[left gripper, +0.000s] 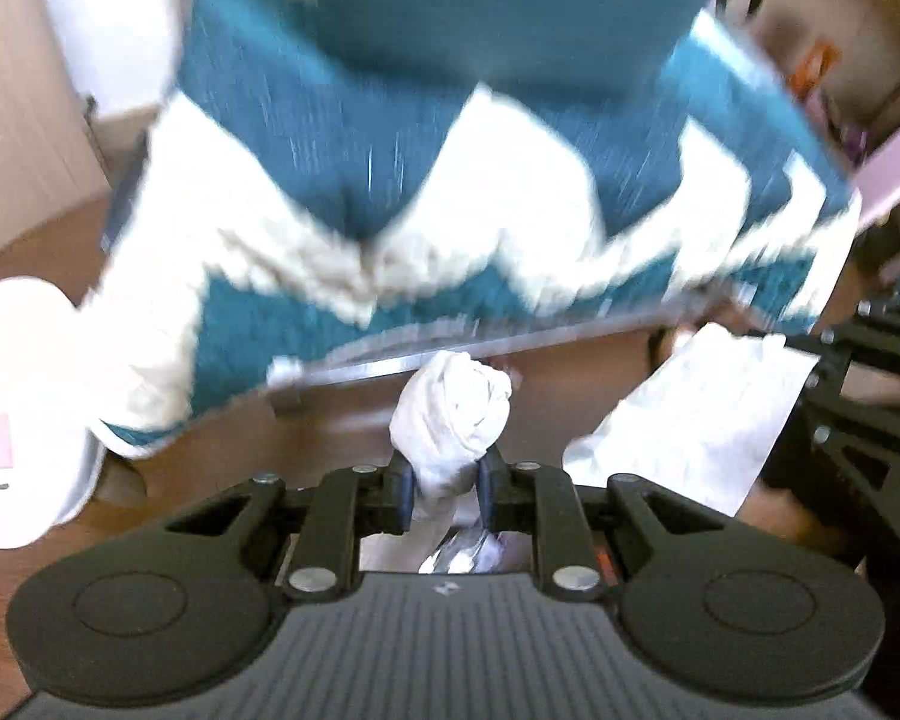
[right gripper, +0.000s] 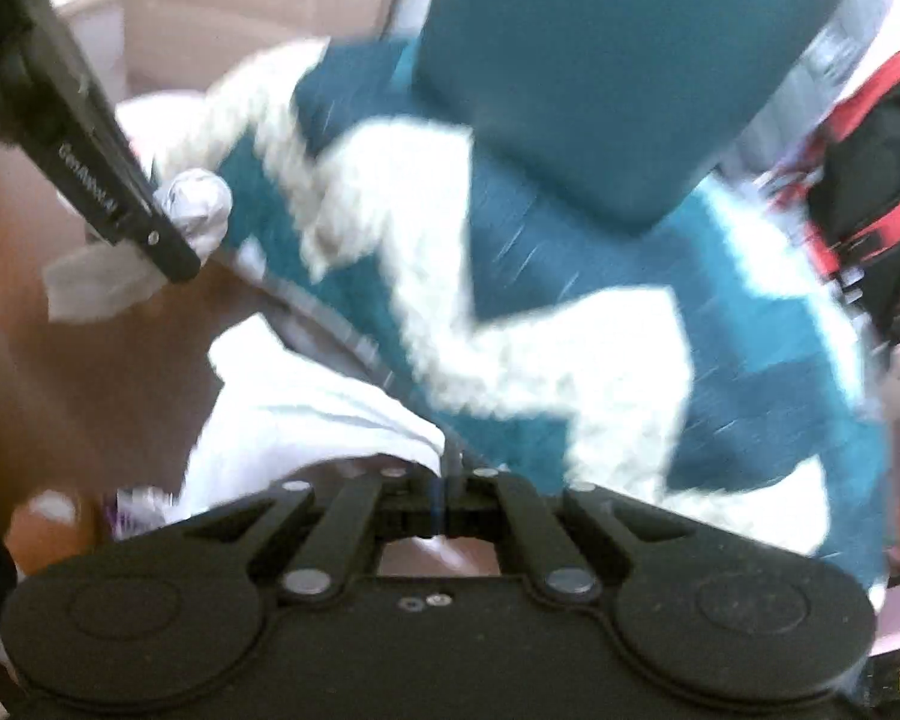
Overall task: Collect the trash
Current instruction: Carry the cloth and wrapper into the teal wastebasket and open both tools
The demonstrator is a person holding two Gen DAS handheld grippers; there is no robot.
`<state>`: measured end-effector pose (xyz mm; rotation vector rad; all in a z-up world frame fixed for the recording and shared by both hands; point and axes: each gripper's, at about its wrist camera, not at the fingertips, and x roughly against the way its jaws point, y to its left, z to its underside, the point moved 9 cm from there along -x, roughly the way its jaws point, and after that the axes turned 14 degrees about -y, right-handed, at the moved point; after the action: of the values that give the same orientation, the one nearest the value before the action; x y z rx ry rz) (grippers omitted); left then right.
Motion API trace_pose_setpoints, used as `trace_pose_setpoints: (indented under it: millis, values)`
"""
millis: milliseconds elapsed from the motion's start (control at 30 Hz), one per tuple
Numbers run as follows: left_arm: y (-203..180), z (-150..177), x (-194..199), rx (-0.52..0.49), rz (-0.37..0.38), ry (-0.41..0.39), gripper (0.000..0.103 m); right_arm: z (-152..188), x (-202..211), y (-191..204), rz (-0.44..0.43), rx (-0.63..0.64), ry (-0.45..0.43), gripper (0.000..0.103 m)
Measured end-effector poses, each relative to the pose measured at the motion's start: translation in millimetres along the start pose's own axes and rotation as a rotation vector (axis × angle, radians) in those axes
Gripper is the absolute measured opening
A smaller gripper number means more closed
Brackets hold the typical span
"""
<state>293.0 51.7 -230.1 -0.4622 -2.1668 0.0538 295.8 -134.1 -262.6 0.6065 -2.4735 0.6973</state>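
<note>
The crumpled white wad (left gripper: 453,414) of paper or tissue sits clamped between the fingers of my left gripper (left gripper: 447,489), its bulk sticking out ahead of the tips over the brown floor (left gripper: 342,420). From my right wrist camera I see the same wad (right gripper: 201,210) at the end of the left gripper's dark arm (right gripper: 114,204), up in the left of the view.

My right gripper (right gripper: 447,507) has its fingers pressed together, and something thin and pale appears to be caught between them, though blur keeps me from naming it. Just beside it to the left lies a large white sheet or bag (right gripper: 306,402), which shows in the left view as a white sheet (left gripper: 702,414) on the right, near a black framed structure (left gripper: 870,396).

Directly ahead of both claws, filling most of each view, is a teal and white zigzag blanket (left gripper: 450,192) draped over a piece of furniture with a metal rail (left gripper: 390,366) along its lower edge; it blocks the way forward. A teal cushion (right gripper: 618,60) rests on top. A red and black bag (right gripper: 870,198) sits at the far right, a round white object (left gripper: 24,396) at the far left. I cannot make out any bin.
</note>
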Motion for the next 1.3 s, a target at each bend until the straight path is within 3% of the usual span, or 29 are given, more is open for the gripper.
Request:
trace_pose_setpoints:
  millis: [467,767,1000,1300]
  values:
    - [-48.3,-116.1,183.3,0.039,-0.073,-0.408,0.019,-147.0,152.4,-79.7,0.215,-0.05,-0.33,0.0]
    - [-84.1,-204.5,254.6,0.058,-0.049,-0.63,0.019,-232.9,201.7,-129.5,0.334,-0.017,-0.461,0.0]
    - [-94.7,-275.9,268.0,0.094,-0.01,-0.73,0.019,-273.6,195.2,-167.7,0.412,-0.047,-0.489,0.0]
    - [-87.4,-337.9,223.9,0.104,-0.017,-0.725,0.019,-302.7,136.9,-203.0,0.441,-0.036,-0.442,0.0]
